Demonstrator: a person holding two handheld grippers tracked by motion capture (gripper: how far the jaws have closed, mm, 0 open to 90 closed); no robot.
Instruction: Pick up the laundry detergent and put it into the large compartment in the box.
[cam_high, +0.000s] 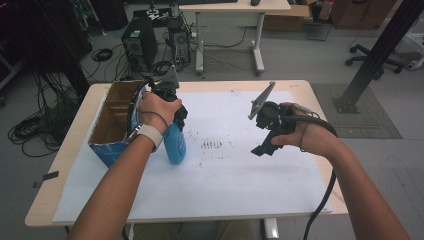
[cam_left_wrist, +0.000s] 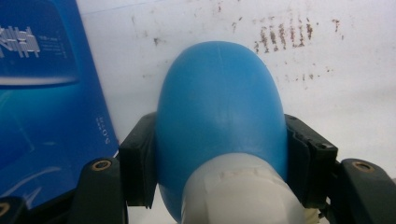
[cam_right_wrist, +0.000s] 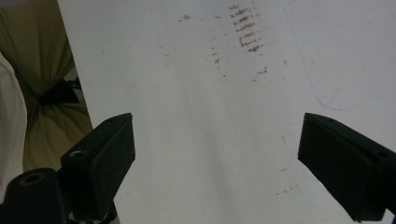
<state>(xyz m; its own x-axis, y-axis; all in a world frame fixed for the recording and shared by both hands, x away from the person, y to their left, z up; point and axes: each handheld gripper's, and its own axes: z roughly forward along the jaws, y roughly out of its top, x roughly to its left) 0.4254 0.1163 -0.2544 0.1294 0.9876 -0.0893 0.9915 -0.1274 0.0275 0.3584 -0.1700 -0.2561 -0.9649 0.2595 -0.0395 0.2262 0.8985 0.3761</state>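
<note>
So my left tool (cam_high: 172, 117) is clamped on a blue bottle (cam_high: 175, 142), both jaws pressed flat against its sides just above the white neck. The bottle sits on the left part of the desk (cam_high: 300, 90), on the white sheet (cam_high: 240, 185), right beside the open cardboard box (cam_high: 112, 125) with the blue outside. Not much room on that side: box and bottle are nearly touching, and the box runs along the desk's left edge.

My right tool (cam_high: 267, 132) is held over the right-middle of the sheet, jaws spread wide with nothing between them, well apart from the bottle. Loads of open sheet around it, both toward the near edge and out to the right.

The left gripper view gets close on the bottle (cam_left_wrist: 219, 112): rounded blue body, white neck at the bottom, the box's blue wall (cam_left_wrist: 42, 107) with some print just to the left, and a patch of brown smudges (cam_left_wrist: 285, 35) on the sheet beyond. From the high view those smudges (cam_high: 211, 145) sit between the two tools.

The right gripper view looks down past its pads (cam_right_wrist: 112, 154) at the bare sheet (cam_right_wrist: 210, 140), and catches the sheet's edge with some olive fabric (cam_right_wrist: 32, 56) past it.
</note>
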